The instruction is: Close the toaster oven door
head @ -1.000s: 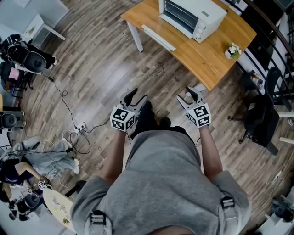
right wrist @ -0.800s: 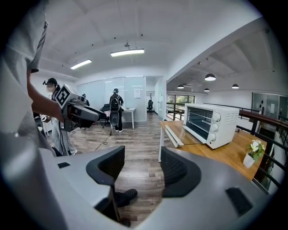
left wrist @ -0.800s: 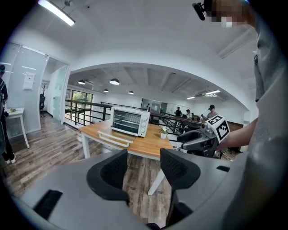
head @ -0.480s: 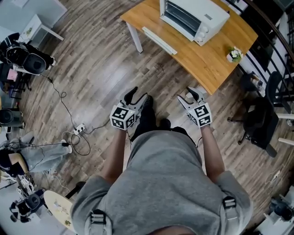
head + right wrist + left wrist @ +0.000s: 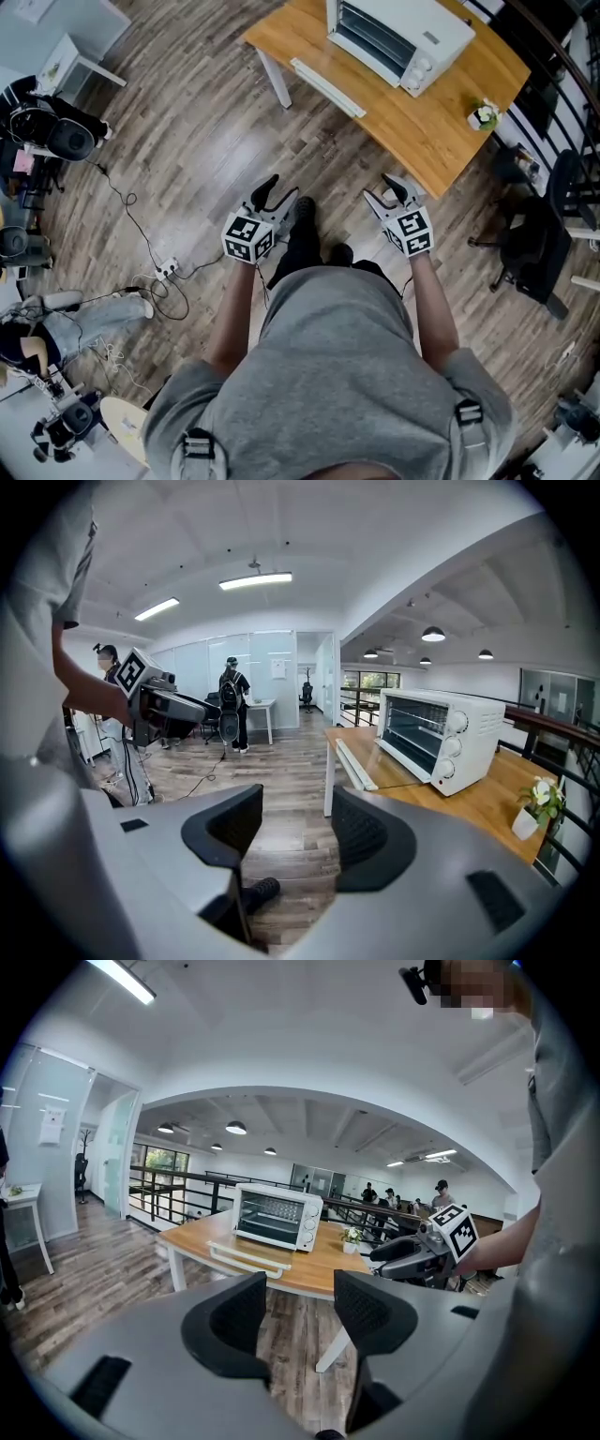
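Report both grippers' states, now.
Left gripper: open, nothing between its jaws.
Right gripper: open, empty; its jaws have just been closing slightly.

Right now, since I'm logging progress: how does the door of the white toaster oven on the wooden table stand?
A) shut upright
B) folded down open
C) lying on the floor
B: the door lies folded down flat in front of the white toaster oven on the wooden table, leaving the oven's racks exposed.
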{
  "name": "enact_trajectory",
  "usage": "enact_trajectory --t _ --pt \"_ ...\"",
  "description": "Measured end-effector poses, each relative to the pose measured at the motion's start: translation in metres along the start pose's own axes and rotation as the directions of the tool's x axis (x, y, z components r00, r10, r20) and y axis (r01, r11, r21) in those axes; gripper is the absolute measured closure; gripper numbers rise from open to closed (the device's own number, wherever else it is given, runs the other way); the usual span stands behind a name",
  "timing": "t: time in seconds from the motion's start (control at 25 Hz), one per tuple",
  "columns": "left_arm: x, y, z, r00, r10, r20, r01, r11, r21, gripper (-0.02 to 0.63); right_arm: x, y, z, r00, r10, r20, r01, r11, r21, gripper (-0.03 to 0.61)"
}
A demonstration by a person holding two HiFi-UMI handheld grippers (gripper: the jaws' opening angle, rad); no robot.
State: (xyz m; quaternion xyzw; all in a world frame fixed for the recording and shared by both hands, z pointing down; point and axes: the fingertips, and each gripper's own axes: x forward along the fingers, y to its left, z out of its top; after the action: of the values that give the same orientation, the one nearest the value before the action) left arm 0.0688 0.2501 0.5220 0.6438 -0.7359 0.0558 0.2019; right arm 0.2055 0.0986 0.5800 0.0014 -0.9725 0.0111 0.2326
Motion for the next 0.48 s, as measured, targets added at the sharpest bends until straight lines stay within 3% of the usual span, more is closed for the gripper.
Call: enact_trajectory --t 0.48 --pt "0.053 0.059 0.015 0.999 -0.047 -0.026 0.046 0.998 -0.031 0.38 0.055 -0.036 0.017 0.999 -0.034 -0.031 0.035 0.998 0.052 0.346"
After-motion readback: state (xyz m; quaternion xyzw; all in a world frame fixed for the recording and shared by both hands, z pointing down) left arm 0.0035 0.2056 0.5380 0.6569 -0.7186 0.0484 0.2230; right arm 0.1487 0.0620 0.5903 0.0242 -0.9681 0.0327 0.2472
